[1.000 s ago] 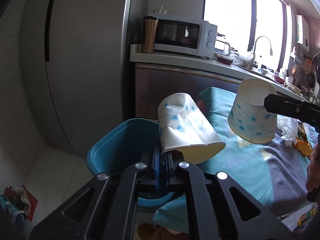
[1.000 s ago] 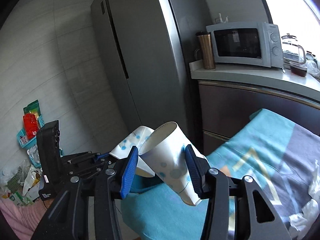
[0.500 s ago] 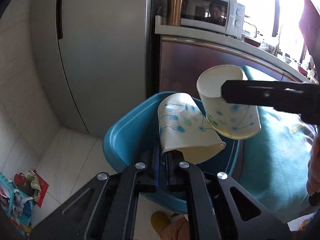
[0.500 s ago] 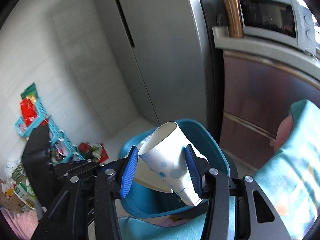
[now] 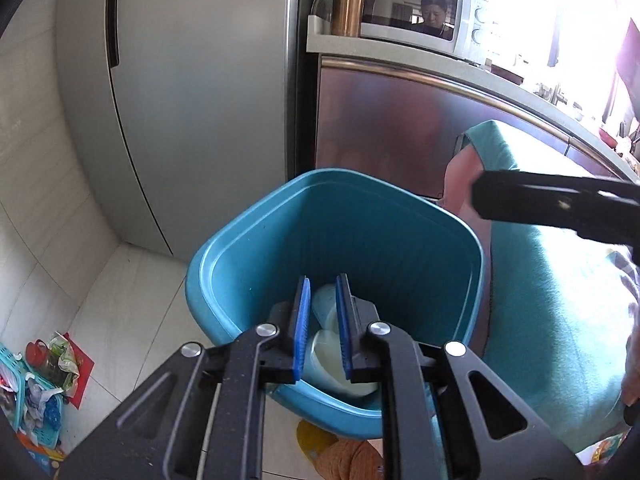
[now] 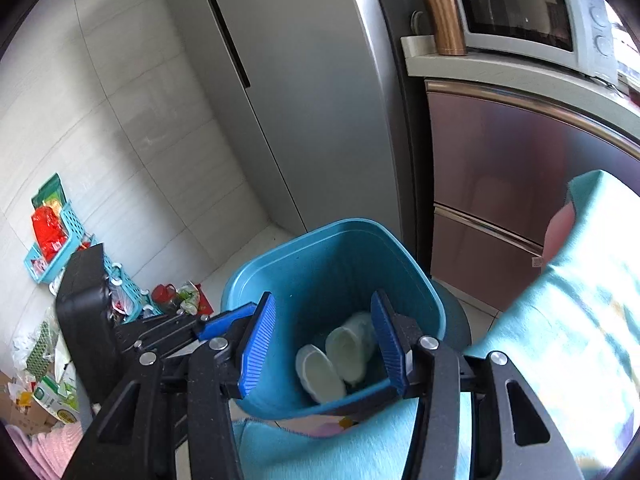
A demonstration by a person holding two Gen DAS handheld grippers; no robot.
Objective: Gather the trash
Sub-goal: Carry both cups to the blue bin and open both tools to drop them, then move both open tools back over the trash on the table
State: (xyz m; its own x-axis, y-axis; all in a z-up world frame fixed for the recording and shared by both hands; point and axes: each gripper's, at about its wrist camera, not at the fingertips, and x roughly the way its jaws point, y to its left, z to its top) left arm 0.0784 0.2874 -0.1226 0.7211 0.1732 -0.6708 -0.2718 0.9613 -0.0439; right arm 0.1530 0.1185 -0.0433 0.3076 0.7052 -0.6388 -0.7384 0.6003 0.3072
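At your far left, around nine o'clock in the right wrist view, small teal baskets on the floor hold red and green packets. Move right to the teal bin, standing on the floor between the grey fridge and the cloth-covered tabletop. Two white paper cups lie on their sides at its bottom, touching each other, mouths turned toward you at about six o'clock. From the left wrist view the same cups show only in part, behind the pads.

Your left tongs hang over the bin's near rim with the jaws opening, a narrow gap and nothing between the pads. Your right tongs stand about half open over the bin, empty, the cups seen through the gap well below. At two o'clock a copper tumbler stands beside the microwave.

A second ago each pair of tongs gripped one cup above the tabletop's edge; half a second ago both cups were still held over the bin. Now both have dropped in.
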